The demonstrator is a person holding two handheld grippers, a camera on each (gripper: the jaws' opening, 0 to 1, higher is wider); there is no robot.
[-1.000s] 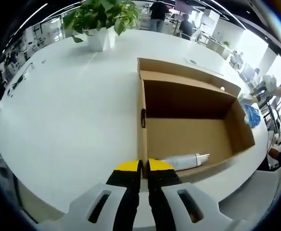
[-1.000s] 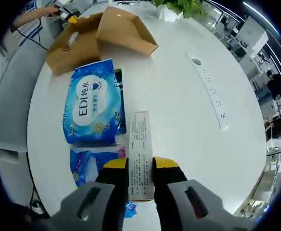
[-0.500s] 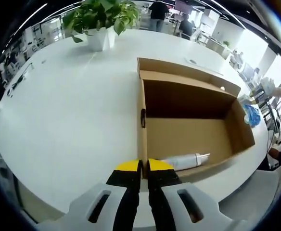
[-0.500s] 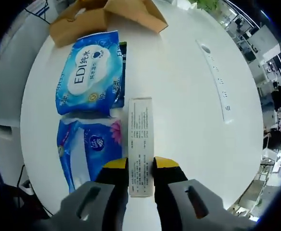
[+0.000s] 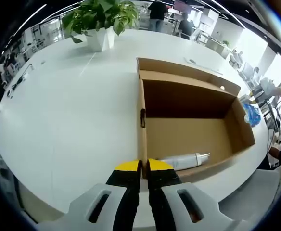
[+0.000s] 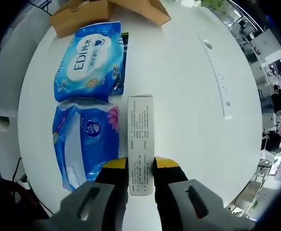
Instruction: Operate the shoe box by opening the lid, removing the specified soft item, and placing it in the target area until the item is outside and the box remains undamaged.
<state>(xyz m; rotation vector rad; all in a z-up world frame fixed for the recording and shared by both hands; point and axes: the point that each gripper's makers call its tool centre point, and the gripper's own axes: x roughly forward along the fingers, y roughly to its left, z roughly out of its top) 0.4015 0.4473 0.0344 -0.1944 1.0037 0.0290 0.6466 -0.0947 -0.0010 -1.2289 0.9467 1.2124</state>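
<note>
Left gripper view: left gripper (image 5: pixel 143 166) at lower centre, jaws pinched together on the near wall of the shoe box (image 5: pixel 193 134), probably to steady it. Lid (image 5: pixel 179 70) folded back at upper centre, so box open. Inside, a white bottle (image 5: pixel 185 160) lying on the floor by the near wall. Plant (image 5: pixel 102 19) at upper left on the white table (image 5: pixel 58 120).

Right gripper view: right gripper (image 6: pixel 140 166) at lower centre, jaws closed narrowly on a slim white carton (image 6: pixel 140 139), held lengthwise above the table. Left of it, two blue soft packs, one (image 6: pixel 90 62) at upper left, the other (image 6: pixel 80 144) at centre left, lying just beside each other outside the box, apparently already in the target area. Carton seemingly brought here to join them. Power strip (image 6: pixel 218 79) at upper right.
</note>
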